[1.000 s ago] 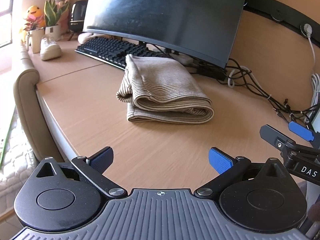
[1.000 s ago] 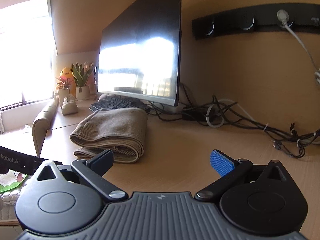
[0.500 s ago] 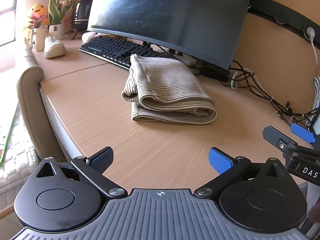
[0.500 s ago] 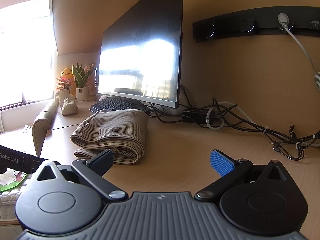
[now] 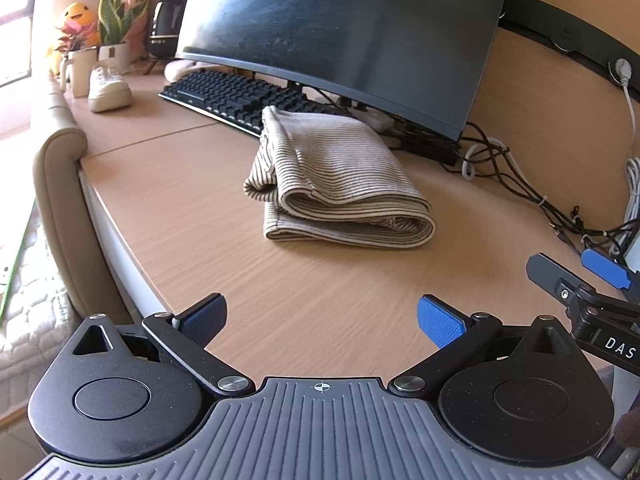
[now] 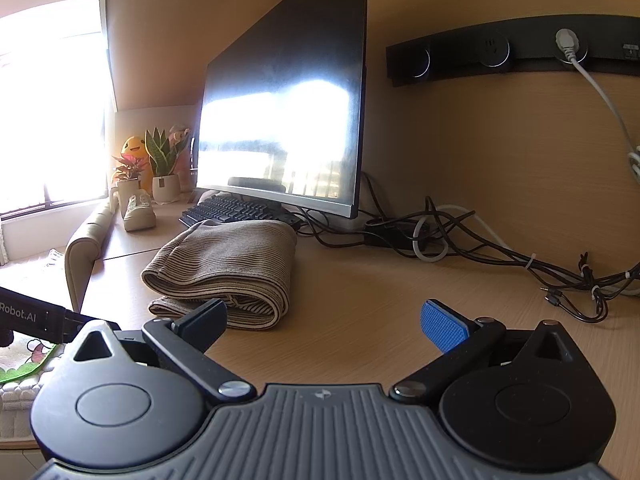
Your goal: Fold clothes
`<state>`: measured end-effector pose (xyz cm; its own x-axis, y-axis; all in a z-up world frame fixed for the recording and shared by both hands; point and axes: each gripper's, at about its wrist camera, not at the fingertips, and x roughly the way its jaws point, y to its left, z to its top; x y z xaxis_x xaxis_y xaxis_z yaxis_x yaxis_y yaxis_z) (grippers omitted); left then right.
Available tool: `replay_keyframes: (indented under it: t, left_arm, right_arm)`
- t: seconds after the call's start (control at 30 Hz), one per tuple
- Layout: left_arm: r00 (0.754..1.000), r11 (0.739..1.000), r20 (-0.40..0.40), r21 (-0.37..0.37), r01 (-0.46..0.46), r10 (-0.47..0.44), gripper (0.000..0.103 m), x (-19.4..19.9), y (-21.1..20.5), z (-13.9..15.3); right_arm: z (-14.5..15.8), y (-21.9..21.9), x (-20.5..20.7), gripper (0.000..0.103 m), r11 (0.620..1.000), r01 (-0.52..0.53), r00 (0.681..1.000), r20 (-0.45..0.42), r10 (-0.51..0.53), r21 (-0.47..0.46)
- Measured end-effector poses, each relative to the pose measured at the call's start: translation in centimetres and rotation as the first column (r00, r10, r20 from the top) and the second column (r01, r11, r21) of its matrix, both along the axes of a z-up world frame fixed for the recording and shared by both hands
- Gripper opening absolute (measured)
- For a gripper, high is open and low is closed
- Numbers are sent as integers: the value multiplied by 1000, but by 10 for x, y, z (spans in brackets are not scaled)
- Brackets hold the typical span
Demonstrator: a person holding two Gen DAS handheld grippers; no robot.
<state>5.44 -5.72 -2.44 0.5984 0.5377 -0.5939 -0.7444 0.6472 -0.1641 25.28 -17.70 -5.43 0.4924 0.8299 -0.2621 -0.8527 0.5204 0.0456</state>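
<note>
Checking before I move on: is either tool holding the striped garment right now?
No: the folded striped garment lies alone on the desk, beyond the open, empty left tool and right tool.

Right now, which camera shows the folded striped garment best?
The left wrist view: it looks down on the garment, showing its top, stacked layers and rolled edge. The right wrist view sees the garment low and side-on, partly behind a finger.

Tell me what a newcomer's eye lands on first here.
The folded striped garment lies alone mid-desk, just in front of the keyboard. Behind it looms the big dark monitor, with tangled cables to its right. Both grippers, left and right, hang open and empty.
</note>
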Motion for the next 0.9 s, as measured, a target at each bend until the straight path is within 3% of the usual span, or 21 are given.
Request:
replay_keyframes:
  t: [0.9]
  left_arm:
    - [1000, 1000, 1, -2, 2, -2, 103, 0, -2, 0]
  right_arm:
    - [-1, 0, 0, 103, 1000, -2, 1000, -5, 2, -2]
